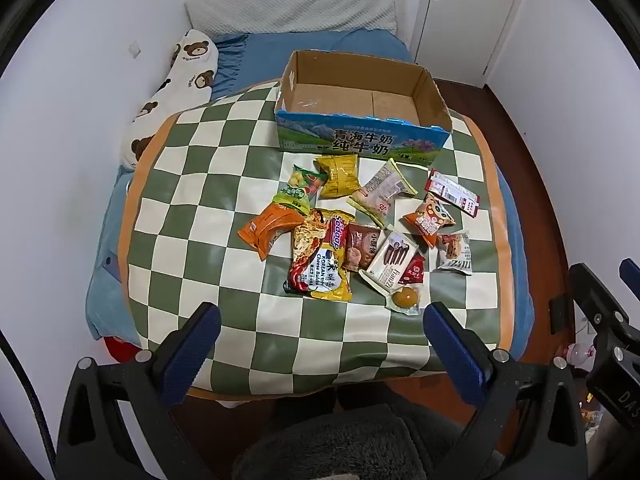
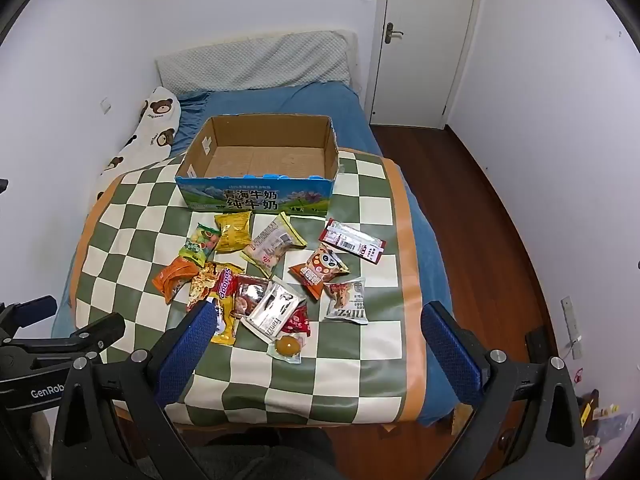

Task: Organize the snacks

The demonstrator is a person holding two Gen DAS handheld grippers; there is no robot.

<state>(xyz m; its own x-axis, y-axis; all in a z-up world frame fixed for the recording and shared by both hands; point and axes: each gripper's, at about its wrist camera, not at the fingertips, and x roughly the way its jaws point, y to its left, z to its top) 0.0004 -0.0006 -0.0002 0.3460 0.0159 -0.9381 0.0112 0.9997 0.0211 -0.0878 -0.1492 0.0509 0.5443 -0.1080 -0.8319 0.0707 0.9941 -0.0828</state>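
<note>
From my left wrist, my left gripper (image 1: 322,322) hangs wide open over the checkered mat (image 1: 208,184), nothing between its pads. The snack pile (image 1: 352,236) lies mid-mat, just before the empty milk carton box (image 1: 360,136). I read "Sedaap" and "Korean Cheese Buldak" on the noodle packet (image 1: 320,256), "Franzzi" on the white biscuit pack (image 1: 390,264); smaller print is unreadable.

From my right wrist, my right gripper (image 2: 316,322) also gapes empty; its left pad hides part of the noodle packet (image 2: 218,292). The mat covers a blue bed (image 2: 280,100) beside a white door (image 2: 424,40) and wood floor (image 2: 480,200).
</note>
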